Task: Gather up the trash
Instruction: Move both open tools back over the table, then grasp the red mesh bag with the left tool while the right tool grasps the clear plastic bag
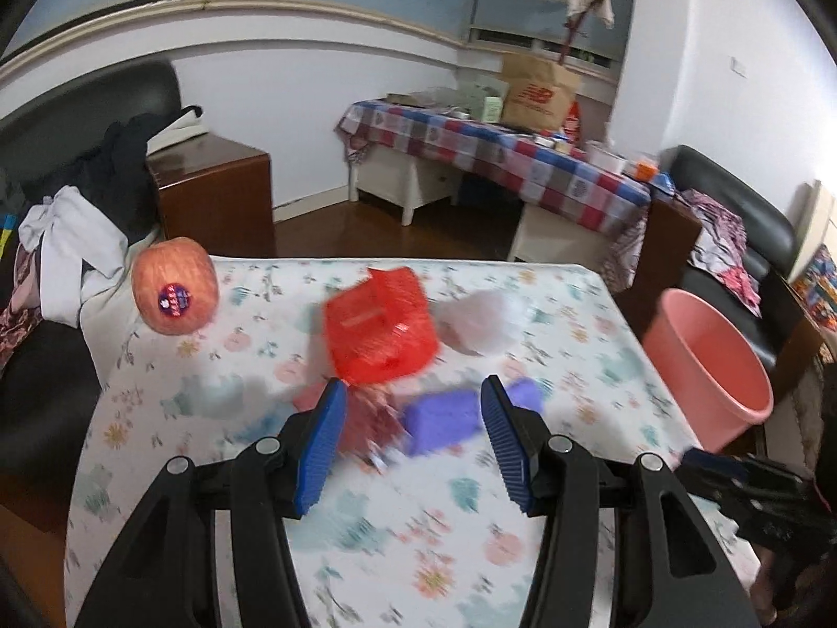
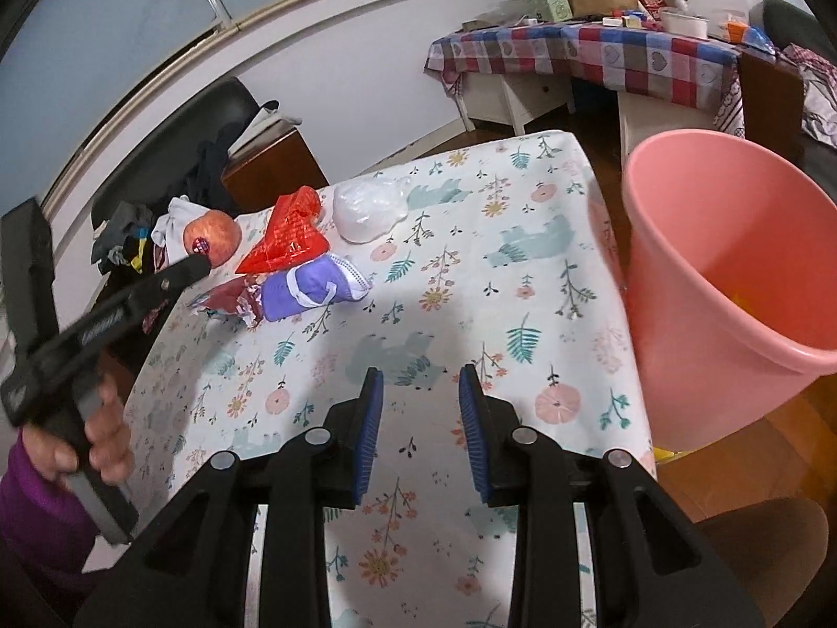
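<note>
Small table under a floral cloth [image 2: 471, 272], pink bucket [image 2: 732, 272] beside its right edge. Left gripper [image 1: 413, 392] wide, empty, over the trash cluster; right gripper [image 2: 421, 382] narrowly parted, empty, over bare cloth. Near to far: dark red wrapper [image 2: 230, 301], crinkly, light; purple packet [image 2: 308, 288], soft; red bag [image 2: 287, 240], slippery, pinch a fold; white bag [image 2: 369, 206]. Apple [image 2: 212, 235] at the far left corner.

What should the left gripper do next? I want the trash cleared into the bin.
Probably ease the left gripper down onto the dark red wrapper and close: its jaws stand open and empty just above it, beside the purple packet.
</note>
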The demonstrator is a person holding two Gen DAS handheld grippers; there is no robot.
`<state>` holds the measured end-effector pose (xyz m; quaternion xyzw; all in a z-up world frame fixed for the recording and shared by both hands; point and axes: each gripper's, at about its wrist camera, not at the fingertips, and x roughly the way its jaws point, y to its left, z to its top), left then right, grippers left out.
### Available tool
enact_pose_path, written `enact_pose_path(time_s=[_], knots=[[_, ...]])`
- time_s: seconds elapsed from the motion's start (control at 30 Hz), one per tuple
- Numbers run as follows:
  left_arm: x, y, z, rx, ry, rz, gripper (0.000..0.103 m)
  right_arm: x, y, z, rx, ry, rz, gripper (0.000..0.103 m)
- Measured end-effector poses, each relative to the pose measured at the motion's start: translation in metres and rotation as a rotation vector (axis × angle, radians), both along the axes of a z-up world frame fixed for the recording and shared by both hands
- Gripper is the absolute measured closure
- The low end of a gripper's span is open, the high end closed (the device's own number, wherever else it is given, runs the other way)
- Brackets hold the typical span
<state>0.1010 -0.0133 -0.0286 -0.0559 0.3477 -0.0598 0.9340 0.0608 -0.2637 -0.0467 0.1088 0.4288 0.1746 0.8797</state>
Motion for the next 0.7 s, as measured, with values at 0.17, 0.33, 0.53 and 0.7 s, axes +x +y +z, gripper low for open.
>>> enact_pose_path(time_s=[0.17,0.33,0.53,0.7], knots=[[0.036,0.013,-0.014,-0.024,0.073,0.024,0.048,0.015,0.007,0.005,-0.006,-0.005,0.02,0.072],[0.062,0.012,-0.027,-0.014,0.126,0.035,0.048,0.038,0.018,0.013,0.001,-0.031,0.047,0.054],[0.074,0.008,-0.039,0.002,0.149,0.01,0.058,0.073,0.035,0.024,0.019,-0.061,0.088,0.054],[0.074,0.01,-0.046,-0.011,0.148,-0.008,0.083,0.097,0.053,0.025,-0.003,-0.085,0.114,0.054]])
